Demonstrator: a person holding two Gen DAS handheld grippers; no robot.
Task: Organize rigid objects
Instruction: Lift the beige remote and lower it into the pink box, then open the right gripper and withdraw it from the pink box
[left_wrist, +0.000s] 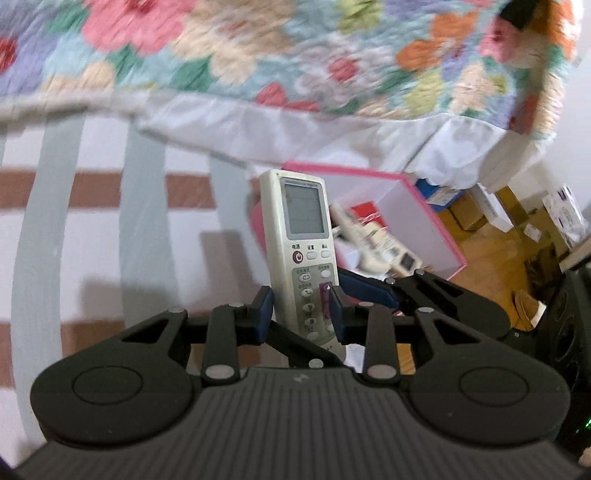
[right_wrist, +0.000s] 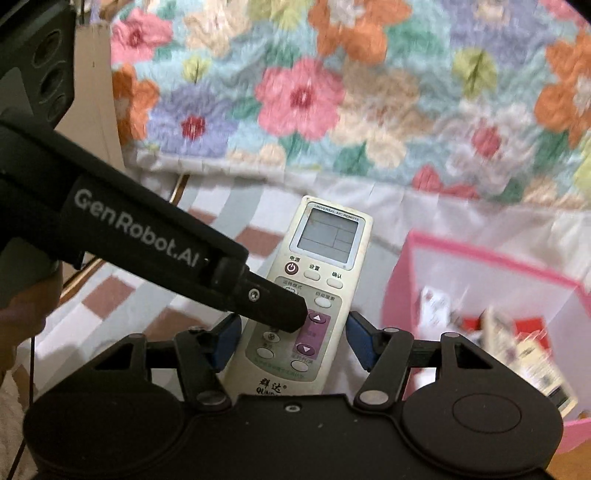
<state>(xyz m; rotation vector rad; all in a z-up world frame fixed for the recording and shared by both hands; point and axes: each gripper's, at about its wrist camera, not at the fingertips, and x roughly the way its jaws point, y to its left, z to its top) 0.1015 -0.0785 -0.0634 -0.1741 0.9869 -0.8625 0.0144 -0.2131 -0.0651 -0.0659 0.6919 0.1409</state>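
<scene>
The white air-conditioner remote (left_wrist: 303, 210) stands nearly upright, screen at the far end, held clear of the striped bed sheet (left_wrist: 92, 221). The left tool (left_wrist: 301, 310) is clenched on its lower button section, one finger lying across its face. The right tool (right_wrist: 293, 339) flanks its side edges; whether those pads press cannot be told. Just right sits a pink box (left_wrist: 436, 221) holding other remotes (left_wrist: 373, 240). A floral quilt (left_wrist: 258, 55) lies beyond.
</scene>
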